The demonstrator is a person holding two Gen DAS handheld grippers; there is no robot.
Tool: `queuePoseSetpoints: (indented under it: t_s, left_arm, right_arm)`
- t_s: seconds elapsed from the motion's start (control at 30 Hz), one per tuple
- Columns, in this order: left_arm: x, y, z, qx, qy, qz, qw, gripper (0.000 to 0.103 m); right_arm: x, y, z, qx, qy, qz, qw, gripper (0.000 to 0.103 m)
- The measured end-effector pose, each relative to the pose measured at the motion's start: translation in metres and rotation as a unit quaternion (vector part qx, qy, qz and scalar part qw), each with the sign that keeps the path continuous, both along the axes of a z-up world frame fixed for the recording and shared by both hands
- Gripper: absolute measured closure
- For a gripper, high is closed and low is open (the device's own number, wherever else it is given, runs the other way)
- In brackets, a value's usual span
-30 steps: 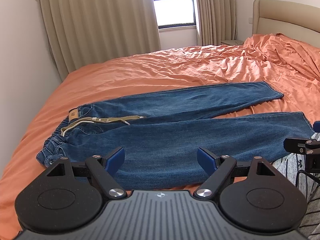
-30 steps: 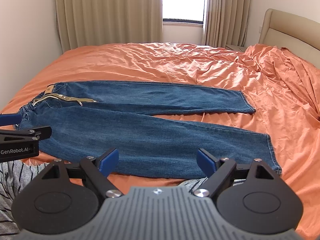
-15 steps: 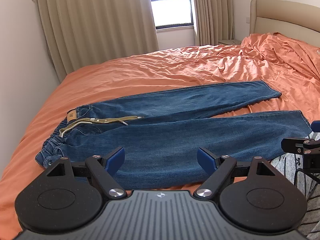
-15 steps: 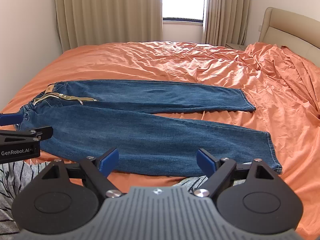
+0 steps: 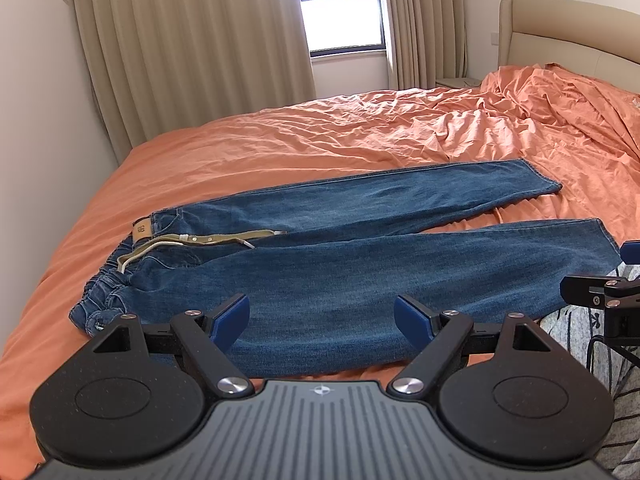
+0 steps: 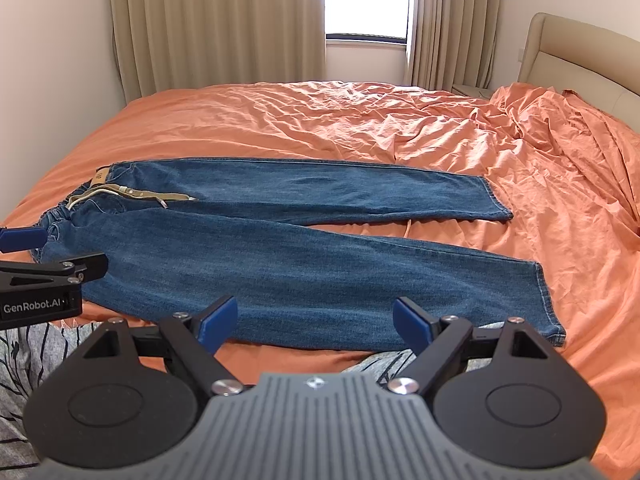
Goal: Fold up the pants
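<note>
Blue jeans lie flat on the orange bed, waist at the left, both legs spread toward the right; they also show in the right wrist view. A khaki belt and white drawstring lie at the waist. My left gripper is open and empty, above the near leg close to the waist. My right gripper is open and empty, above the near leg's lower half. Each gripper shows at the edge of the other's view: the right one, the left one.
The orange bedsheet is wrinkled and bunched at the right by the beige headboard. Curtains and a window stand behind the bed, a wall at the left. Grey patterned clothing of the person shows at the near edge.
Both grippers have drifted slightly; the jeans sit a little lower and further left in the left wrist view. The jeans have not moved, and both grippers stay open.
</note>
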State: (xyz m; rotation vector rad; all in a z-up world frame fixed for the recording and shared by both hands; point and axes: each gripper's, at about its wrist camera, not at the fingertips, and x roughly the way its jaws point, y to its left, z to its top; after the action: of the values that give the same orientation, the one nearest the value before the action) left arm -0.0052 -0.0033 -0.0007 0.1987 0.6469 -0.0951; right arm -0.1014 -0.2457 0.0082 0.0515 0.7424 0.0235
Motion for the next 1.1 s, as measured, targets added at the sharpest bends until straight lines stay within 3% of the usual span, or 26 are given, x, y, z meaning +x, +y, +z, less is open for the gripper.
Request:
queuePoseSetpoints:
  t_s: [0.93,1.1]
  left_arm:
    - [-0.005,-0.002,-0.006,0.0,0.002,-0.006,1.0,0.008]
    - [0.006,0.025,0.004,-0.044,0.021,-0.036,0.9982,0.015]
  right_arm:
    - [0.001,0.0,-0.001,0.001,-0.002,0.002,1.0,0.021]
    - [0.001,-0.021,0.0,0.063,-0.028,0.033,0.997,0.021]
